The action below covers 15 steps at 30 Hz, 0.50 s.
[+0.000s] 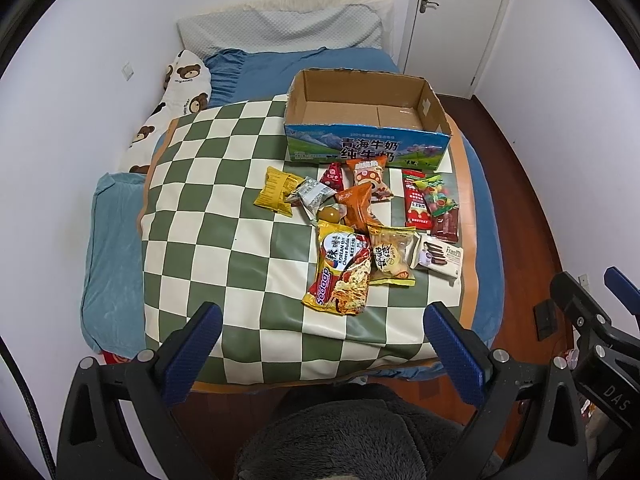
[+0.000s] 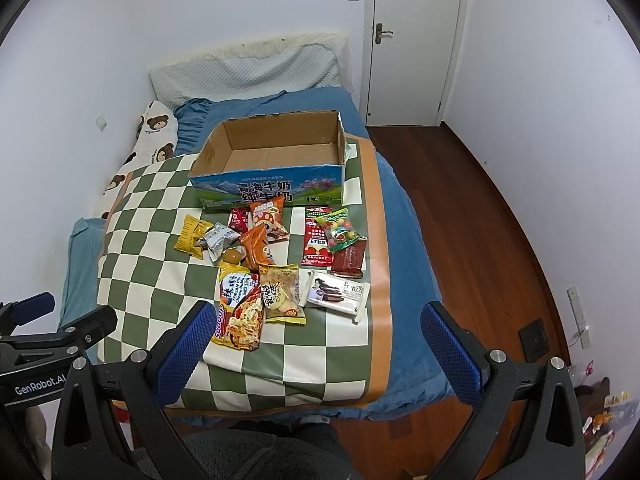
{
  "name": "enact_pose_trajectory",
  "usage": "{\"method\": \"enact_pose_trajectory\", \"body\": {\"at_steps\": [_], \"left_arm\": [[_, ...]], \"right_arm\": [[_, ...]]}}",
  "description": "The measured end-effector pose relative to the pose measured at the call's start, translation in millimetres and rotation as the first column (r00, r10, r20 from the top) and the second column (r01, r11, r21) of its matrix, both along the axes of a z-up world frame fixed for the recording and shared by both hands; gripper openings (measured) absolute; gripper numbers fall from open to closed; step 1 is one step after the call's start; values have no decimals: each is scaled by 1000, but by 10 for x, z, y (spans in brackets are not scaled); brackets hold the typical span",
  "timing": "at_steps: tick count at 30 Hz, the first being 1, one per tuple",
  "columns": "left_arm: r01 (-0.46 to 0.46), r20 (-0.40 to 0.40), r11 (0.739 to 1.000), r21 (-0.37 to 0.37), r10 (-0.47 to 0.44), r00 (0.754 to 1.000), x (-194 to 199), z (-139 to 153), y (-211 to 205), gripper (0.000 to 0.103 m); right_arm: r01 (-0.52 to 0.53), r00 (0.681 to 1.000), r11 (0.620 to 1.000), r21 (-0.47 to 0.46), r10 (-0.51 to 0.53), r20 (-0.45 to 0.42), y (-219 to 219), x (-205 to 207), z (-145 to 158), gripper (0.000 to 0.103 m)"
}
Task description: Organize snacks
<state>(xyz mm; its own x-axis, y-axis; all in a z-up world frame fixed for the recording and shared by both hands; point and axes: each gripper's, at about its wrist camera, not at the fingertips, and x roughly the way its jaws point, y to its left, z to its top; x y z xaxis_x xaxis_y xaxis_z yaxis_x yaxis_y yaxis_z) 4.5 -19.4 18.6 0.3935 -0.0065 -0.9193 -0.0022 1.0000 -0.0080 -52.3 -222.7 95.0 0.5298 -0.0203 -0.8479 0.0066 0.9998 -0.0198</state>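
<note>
While the cardboard milk box (image 1: 362, 116) sat empty on the checkered mat (image 1: 224, 208), every snack packet (image 2: 276, 272) lay loose just before it, and left gripper (image 1: 320, 354) and right gripper (image 2: 316, 348) hung spread, holding nothing, task unstarted

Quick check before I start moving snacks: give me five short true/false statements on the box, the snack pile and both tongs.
1. The cardboard box holds no snacks. True.
2. The left tongs grip a packet. False: they are open and hold nothing.
3. The Sedaap noodle packet lies at the near edge of the pile. True.
4. The snacks lie on bare blue bedding. False: they lie on the green-and-white checkered mat.
5. The right tongs are shut. False: they are open, short of the snacks.
</note>
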Motion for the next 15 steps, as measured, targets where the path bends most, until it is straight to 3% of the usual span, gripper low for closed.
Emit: {"method": "enact_pose_trajectory", "body": {"at_steps": [15], "left_arm": [[2, 10, 1000, -3, -2, 1000, -20, 60, -52, 103]], "right_arm": [[3, 1000, 1000, 2, -3, 8, -14, -77, 95, 103]]}}
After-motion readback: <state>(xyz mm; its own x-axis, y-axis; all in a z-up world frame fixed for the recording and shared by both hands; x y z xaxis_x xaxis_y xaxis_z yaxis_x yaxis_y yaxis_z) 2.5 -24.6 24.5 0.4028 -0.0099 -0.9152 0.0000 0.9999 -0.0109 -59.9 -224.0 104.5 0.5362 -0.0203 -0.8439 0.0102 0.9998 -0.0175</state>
